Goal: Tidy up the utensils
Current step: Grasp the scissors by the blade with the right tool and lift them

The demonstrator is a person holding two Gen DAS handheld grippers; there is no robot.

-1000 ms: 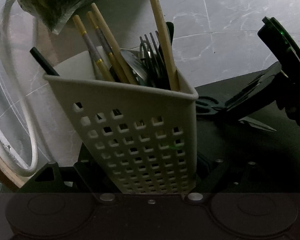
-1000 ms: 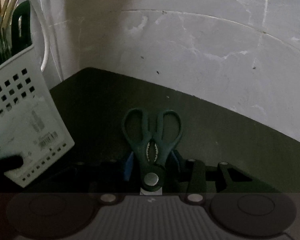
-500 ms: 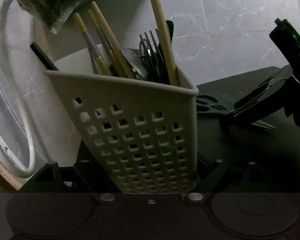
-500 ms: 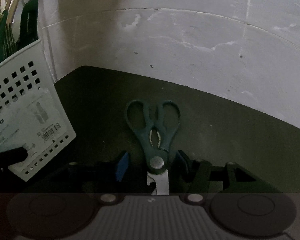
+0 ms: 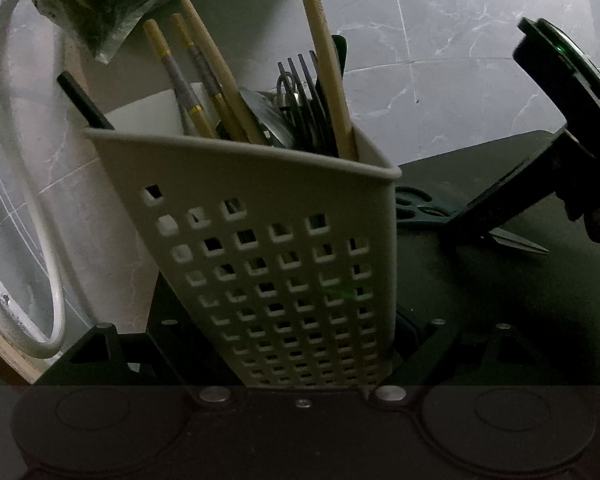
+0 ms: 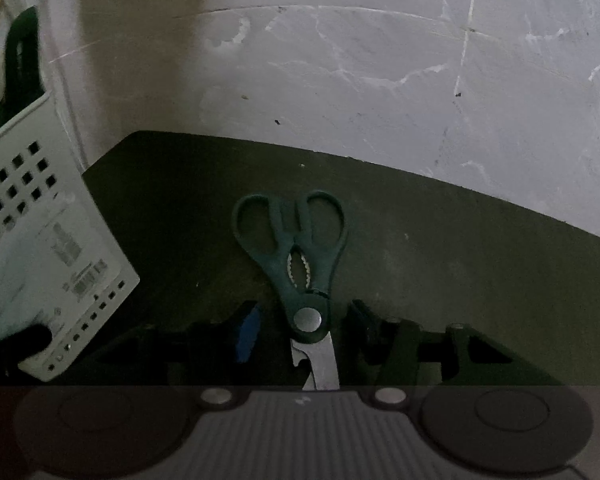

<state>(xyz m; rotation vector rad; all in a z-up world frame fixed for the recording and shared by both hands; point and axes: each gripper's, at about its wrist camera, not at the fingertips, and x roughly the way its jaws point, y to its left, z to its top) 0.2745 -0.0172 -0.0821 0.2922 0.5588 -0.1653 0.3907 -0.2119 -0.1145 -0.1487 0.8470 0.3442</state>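
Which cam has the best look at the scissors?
Right wrist: the scissors lie on the dark mat, both handle loops, pivot and blade base visible. Left wrist shows only part of the handles and the blade tips; the utensil caddy and right gripper hide the rest.

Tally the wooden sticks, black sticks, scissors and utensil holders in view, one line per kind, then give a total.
wooden sticks: 4
black stick: 1
scissors: 1
utensil holder: 1
Total: 7
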